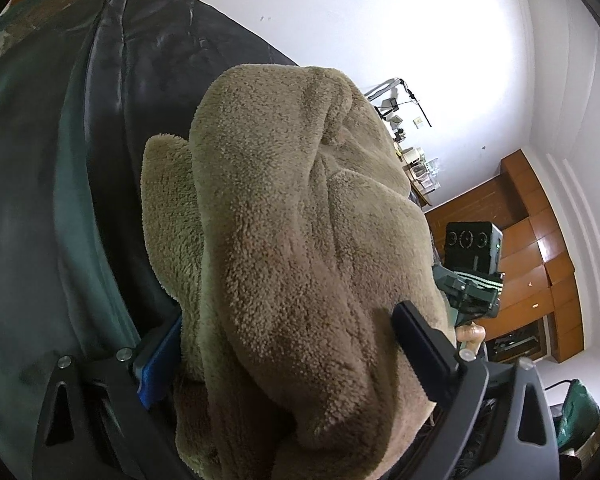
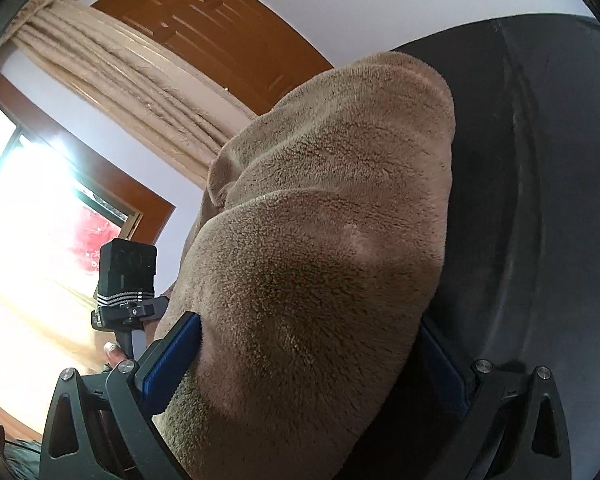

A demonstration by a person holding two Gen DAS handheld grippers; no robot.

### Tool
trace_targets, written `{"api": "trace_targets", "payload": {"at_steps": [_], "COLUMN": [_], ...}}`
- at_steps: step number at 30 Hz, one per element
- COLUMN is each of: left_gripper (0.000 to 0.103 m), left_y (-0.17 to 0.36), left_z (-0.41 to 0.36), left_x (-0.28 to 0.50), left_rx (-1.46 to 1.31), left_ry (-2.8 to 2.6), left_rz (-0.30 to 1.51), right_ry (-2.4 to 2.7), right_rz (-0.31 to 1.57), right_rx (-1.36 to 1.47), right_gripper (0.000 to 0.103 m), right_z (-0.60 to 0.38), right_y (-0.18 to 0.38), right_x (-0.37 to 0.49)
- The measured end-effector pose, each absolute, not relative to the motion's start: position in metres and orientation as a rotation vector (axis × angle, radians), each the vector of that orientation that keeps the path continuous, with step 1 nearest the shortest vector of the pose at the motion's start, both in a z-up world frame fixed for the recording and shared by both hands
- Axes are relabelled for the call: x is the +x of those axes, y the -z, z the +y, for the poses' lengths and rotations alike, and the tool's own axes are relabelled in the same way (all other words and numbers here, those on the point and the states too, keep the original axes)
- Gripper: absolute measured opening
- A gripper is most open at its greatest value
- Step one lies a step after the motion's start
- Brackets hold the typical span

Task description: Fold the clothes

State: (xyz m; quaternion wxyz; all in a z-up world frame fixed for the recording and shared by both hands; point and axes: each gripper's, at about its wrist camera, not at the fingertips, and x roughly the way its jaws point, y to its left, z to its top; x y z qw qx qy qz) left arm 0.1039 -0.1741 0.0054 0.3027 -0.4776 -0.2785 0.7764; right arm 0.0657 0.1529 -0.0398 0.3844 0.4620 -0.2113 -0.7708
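Observation:
A thick tan fleece garment (image 1: pixel 292 240) fills the middle of the left wrist view, bunched between the fingers of my left gripper (image 1: pixel 288 344), which is shut on it. The same fleece (image 2: pixel 332 248) fills the right wrist view, clamped between the blue-padded fingers of my right gripper (image 2: pixel 312 352). Both grippers hold the fleece lifted in front of a dark leather sofa (image 1: pixel 140 80). The other gripper shows in each view: the right one (image 1: pixel 472 276) beside the fleece in the left view, the left one (image 2: pixel 128 280) in the right view. Most of the garment's shape is hidden by its own folds.
The dark sofa back (image 2: pixel 540 160) lies behind the fleece. A wooden cabinet (image 1: pixel 540 260) and a cluttered shelf (image 1: pixel 416 160) stand against the white wall. A bright window (image 2: pixel 40 220), beige curtains (image 2: pixel 120 80) and a wooden door (image 2: pixel 220 20) show in the right view.

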Motion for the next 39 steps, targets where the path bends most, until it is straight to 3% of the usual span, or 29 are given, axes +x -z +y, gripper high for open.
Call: {"api": "trace_targets", "payload": {"at_steps": [15,17,19,24,29,39], "left_gripper": [0.102,0.098,0.094,0.08,0.073,0.072], "left_y": [-0.009,-0.009,-0.009,-0.011,-0.02,-0.034], "left_z": [-0.131,-0.126,-0.124,-0.112,-0.048,0.116], "left_x": [0.088,0.086,0.085,0.08,0.059,0.007], "left_rx": [-1.224,-1.232,-1.245,-1.269,-1.305,-1.366], "left_ry": [-2.134,-2.141,-2.141,-2.129,-2.089,-1.968], "left_rz": [-0.729,-0.734,-0.739,-0.758,-0.675,-0.465], "right_ry": [1.975,2.001,2.019,2.048,2.097,2.34], "right_rz": [-0.383,-0.378,-0.391,-0.478,-0.544,-0.652], "right_rx": [1.139,1.114,1.077,0.986,0.906,0.833], "right_gripper": [0.102,0.093,0.077,0.06,0.058,0.057], "right_z": [0.115,0.115,0.12,0.138,0.166,0.305], "right_y": [0.045,0.044,0.04,0.027,0.015,0.008], "right_x": [0.07,0.073,0.077,0.081,0.085,0.104]}}
